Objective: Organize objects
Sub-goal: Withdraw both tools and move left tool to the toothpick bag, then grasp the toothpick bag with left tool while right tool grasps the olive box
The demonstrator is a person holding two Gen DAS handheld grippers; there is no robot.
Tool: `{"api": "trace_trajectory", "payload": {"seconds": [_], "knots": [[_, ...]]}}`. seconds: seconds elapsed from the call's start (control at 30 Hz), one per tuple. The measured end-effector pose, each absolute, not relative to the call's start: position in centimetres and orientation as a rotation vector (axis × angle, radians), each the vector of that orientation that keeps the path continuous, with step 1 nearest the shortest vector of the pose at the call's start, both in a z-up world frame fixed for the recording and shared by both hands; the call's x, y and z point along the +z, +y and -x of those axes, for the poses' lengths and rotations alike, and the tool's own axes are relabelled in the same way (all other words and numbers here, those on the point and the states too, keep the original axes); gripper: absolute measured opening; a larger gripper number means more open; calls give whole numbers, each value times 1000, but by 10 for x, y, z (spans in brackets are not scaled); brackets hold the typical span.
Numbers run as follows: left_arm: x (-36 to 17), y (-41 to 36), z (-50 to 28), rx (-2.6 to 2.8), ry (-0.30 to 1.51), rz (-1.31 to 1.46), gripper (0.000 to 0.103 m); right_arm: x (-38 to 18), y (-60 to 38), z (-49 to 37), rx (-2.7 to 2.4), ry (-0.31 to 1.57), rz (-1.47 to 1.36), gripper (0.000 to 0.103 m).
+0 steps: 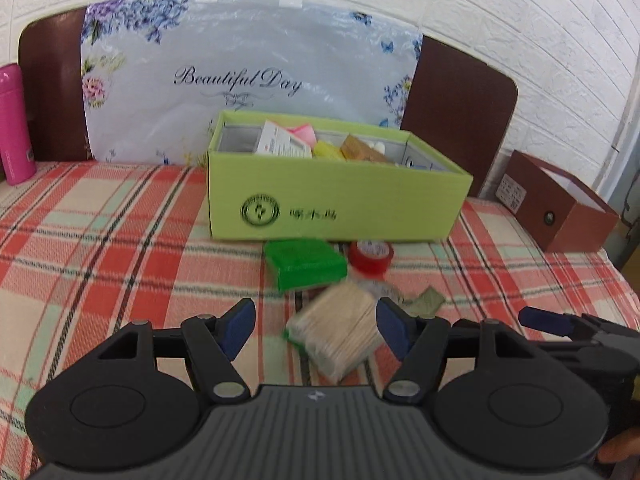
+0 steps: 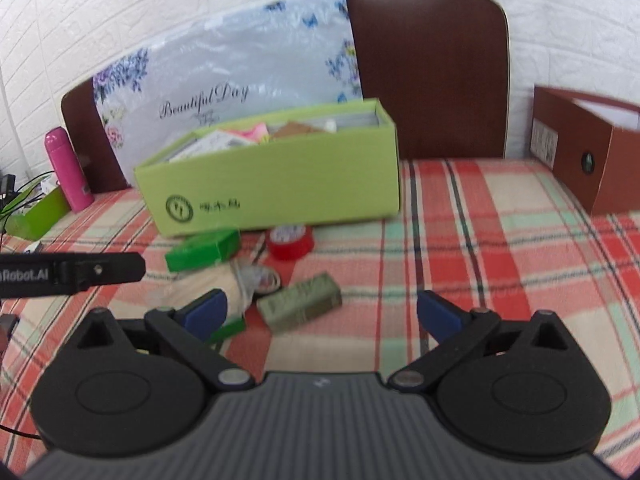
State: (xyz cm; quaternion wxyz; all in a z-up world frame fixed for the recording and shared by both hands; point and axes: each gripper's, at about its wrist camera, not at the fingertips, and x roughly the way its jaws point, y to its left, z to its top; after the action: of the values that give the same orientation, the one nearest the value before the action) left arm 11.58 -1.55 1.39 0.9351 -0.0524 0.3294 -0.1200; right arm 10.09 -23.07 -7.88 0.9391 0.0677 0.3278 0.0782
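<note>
A lime green cardboard box (image 1: 336,200) (image 2: 280,188) with several small items inside stands on the plaid cloth. In front of it lie a bright green packet (image 1: 306,264) (image 2: 204,250), a red tape roll (image 1: 370,256) (image 2: 290,242), an olive green packet (image 2: 300,302) (image 1: 426,302) and a clear pack of wooden sticks (image 1: 340,332). My left gripper (image 1: 316,330) is open, its blue pads either side of the stick pack, the right pad touching or nearly so. My right gripper (image 2: 320,314) is open and empty, just before the olive packet.
A pink flask (image 1: 14,124) (image 2: 68,168) stands at the back left. A brown open box (image 1: 560,204) (image 2: 588,152) sits at the right edge. A floral plastic bag (image 1: 248,80) leans on the brown headboard (image 2: 428,76) behind the green box.
</note>
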Motion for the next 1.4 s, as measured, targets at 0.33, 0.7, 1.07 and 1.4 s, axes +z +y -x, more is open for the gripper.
{"api": "trace_trajectory", "payload": {"seconds": [0.33,0.7,1.07,1.4], "knots": [[-10,-37,-141,-358,687,22,70,-92,-244,-85,122,700,-204,103],[-15,-16,-120,-371,736,51,16,-92,-236,-96,141,699,-199,97],[-26,22,-80,-318,800,93,19,-109,-202,-157,180,799,-174,61],[-30,5,-83,-346,783,34,57,-99,-227,-106,267,802,2,22]]}}
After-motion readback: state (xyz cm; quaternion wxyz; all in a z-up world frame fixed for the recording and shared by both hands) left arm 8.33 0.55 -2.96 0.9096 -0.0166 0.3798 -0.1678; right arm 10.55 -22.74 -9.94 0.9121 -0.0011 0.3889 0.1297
